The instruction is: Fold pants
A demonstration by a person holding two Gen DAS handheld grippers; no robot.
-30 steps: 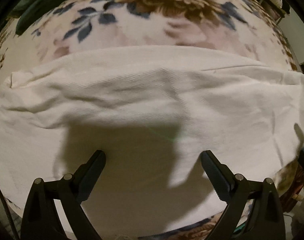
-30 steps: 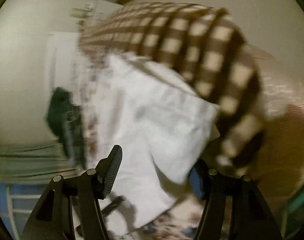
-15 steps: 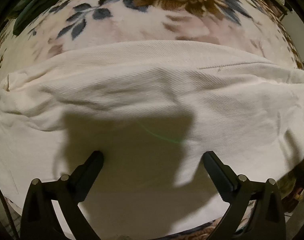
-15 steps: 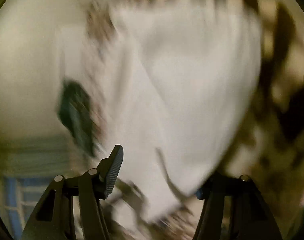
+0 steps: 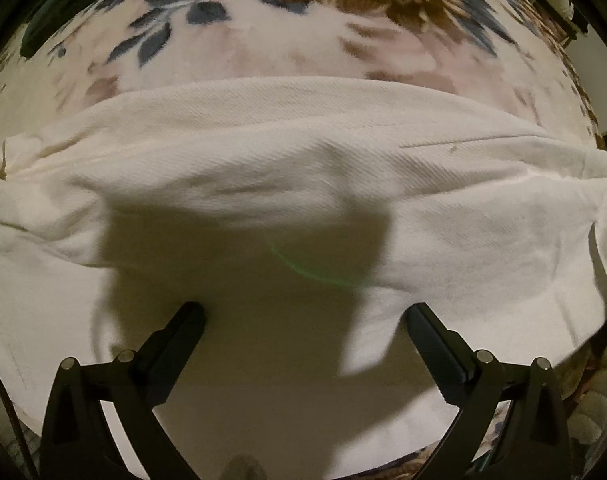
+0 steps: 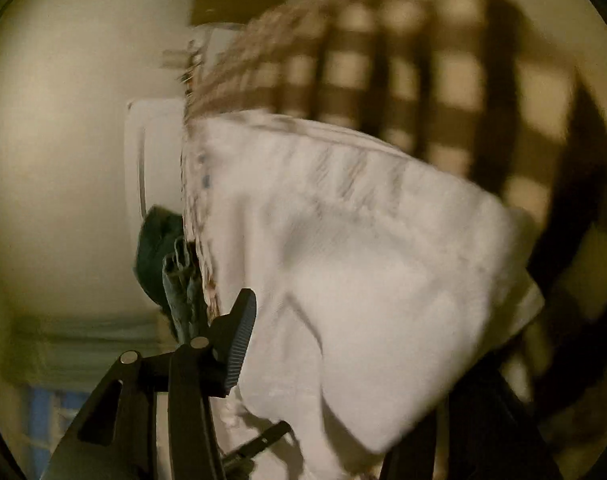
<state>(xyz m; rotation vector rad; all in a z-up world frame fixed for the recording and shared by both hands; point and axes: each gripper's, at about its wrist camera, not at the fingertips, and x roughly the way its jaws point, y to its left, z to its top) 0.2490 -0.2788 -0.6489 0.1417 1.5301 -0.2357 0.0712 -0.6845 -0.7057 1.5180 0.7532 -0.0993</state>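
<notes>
On the bed: white pants (image 5: 303, 184) lie spread across the floral blanket (image 5: 303, 28)
Left gripper (image 5: 303, 316): points straight down over the pants, jaws wide, nothing between them
Right gripper (image 6: 343, 344): tilted downward, jaws closing, a folded pant end between them; grip unclear in the blur

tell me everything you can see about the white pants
The white pants are a woven, twill-looking cotton cloth, cream-white and wrinkled, lying spread across a floral blanket. A straight folded edge runs along their far side, and a thin seam line shows toward the right. The left gripper hangs open over them, casting a shadow. In the blurred right wrist view, a doubled-over part lies between the right gripper's fingers, which have been closing; contact is unclear.
</notes>
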